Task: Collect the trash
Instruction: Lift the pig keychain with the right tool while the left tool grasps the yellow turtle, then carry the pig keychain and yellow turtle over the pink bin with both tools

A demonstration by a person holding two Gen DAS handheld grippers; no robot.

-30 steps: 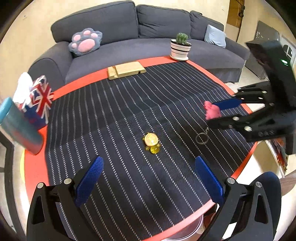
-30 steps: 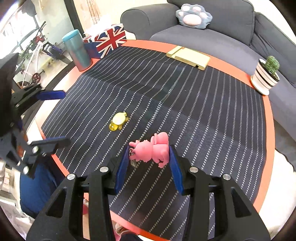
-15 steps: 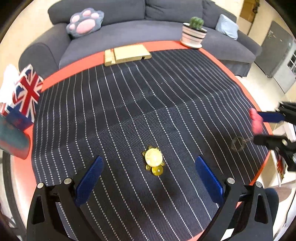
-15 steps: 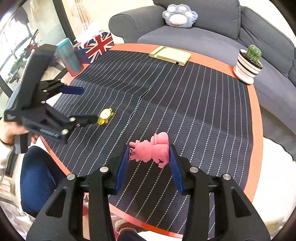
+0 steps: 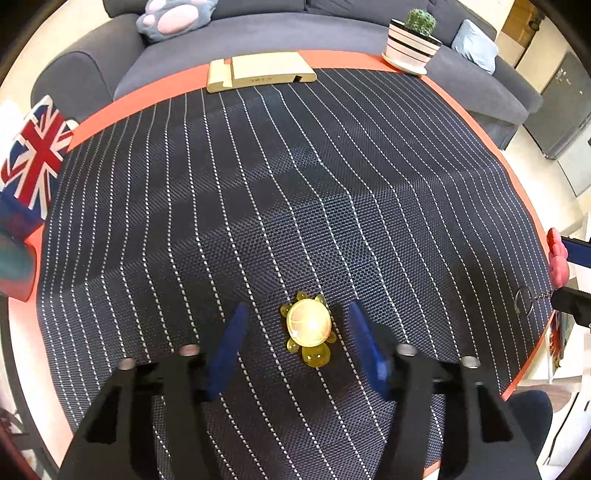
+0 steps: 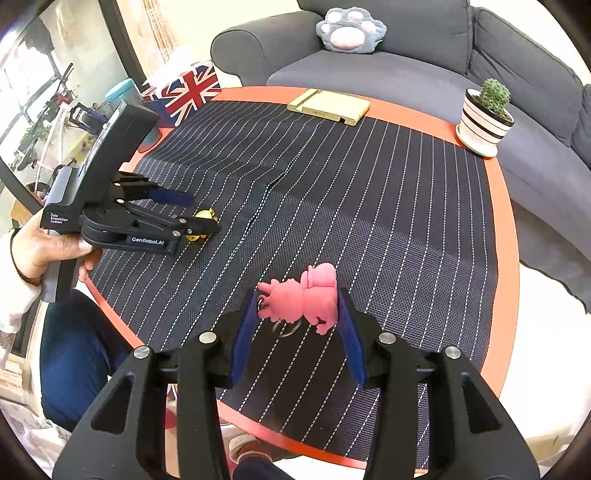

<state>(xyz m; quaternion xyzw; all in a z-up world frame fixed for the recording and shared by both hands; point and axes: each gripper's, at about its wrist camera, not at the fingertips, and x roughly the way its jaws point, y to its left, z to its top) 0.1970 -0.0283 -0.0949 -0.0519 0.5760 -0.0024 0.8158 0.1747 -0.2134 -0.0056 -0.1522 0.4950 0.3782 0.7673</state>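
Round and orange-rimmed, the table (image 5: 155, 96) lies under a dark pinstriped mat (image 5: 295, 192) that covers most of its top. Nearest the left wrist camera, the left gripper (image 5: 295, 332) has dropped closer to the mat than a second ago, and its blue pads, then spread wide, are closing around the yellow turtle toy (image 5: 308, 328), with a gap showing on each side (no contact yet). In the right wrist view the right gripper (image 6: 297, 314) keeps its clamp on the pink pig keychain (image 6: 303, 299), held above the mat near the table's front edge. Beyond the toy the mat is open right across to the wooden stand (image 5: 260, 72) and the potted cactus (image 5: 412, 40) at the far rim. A grey sofa (image 5: 280, 33) lies behind.
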